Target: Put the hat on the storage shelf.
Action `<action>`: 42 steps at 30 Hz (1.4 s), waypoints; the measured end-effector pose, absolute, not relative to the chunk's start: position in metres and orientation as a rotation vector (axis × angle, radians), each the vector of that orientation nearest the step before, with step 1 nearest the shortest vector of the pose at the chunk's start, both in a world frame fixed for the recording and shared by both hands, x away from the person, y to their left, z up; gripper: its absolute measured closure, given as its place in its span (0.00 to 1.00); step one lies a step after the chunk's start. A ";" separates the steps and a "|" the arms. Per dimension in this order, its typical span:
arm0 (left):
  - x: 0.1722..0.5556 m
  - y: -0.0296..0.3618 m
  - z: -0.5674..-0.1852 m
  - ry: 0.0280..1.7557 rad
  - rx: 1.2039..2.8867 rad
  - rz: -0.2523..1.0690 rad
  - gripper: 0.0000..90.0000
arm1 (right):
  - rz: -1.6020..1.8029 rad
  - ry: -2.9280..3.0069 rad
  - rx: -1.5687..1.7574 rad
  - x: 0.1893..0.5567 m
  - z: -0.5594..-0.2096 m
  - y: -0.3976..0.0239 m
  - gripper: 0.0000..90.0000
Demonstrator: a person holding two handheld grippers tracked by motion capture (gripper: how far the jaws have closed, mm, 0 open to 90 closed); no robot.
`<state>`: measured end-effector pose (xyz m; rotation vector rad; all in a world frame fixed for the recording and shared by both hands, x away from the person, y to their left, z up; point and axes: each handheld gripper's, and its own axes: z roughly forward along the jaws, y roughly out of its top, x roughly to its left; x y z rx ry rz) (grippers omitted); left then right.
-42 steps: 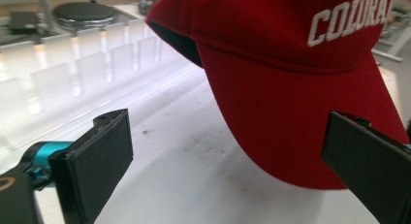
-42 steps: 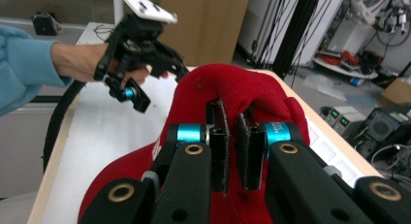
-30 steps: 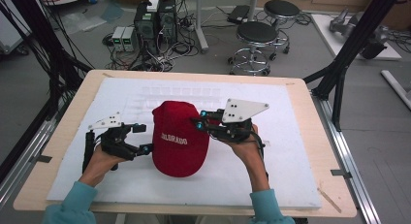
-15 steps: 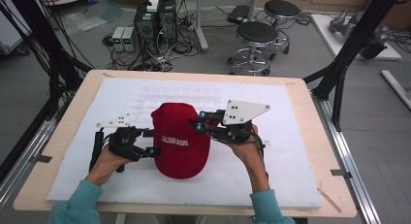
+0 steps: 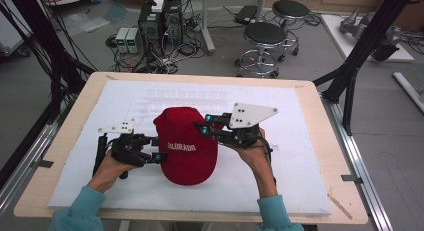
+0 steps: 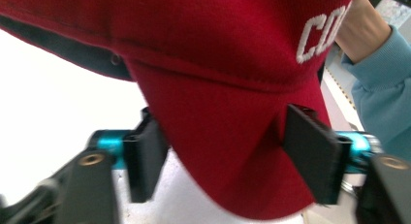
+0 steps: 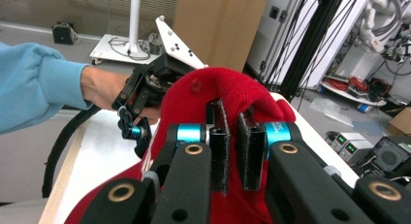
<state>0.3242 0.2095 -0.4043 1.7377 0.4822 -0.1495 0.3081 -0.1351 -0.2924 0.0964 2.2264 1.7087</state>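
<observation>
A red cap (image 5: 187,141) with white lettering lies on the white mat between both grippers. My left gripper (image 5: 156,148) is at its left side, level with the lettering. In the left gripper view the cap (image 6: 218,64) fills the gap of that gripper (image 6: 228,156). Its jaws have just been closing, and both pads (image 6: 310,156) now press the red part below the seam. My right gripper (image 5: 202,125) holds the cap's right side. Up close, this gripper (image 7: 231,141) is shut on a fold of the cap (image 7: 218,93). The left gripper (image 7: 138,122) shows beyond it.
The white mat (image 5: 300,141) covers most of the wooden table (image 5: 320,121). Behind the table stand two stools (image 5: 265,36) and computer boxes (image 5: 160,16) with cables. Black frame posts (image 5: 360,56) rise at the table's right, and others stand at its left.
The left gripper's jaws have narrowed from wide open onto the cap's left side. The right gripper and the cap have kept still.
</observation>
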 end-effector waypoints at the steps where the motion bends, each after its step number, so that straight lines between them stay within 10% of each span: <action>1: 0.324 0.210 -0.404 0.478 1.737 -0.149 0.45 | 1.712 2.220 0.097 0.308 -0.292 -0.136 0.95; 37: 0.306 0.207 -0.393 0.273 1.729 -0.144 0.95 | 1.615 2.206 0.319 0.320 -0.306 -0.145 0.93; 42: 0.305 0.209 -0.392 0.277 1.732 -0.113 0.96 | 1.639 2.160 0.445 0.325 -0.310 -0.147 0.51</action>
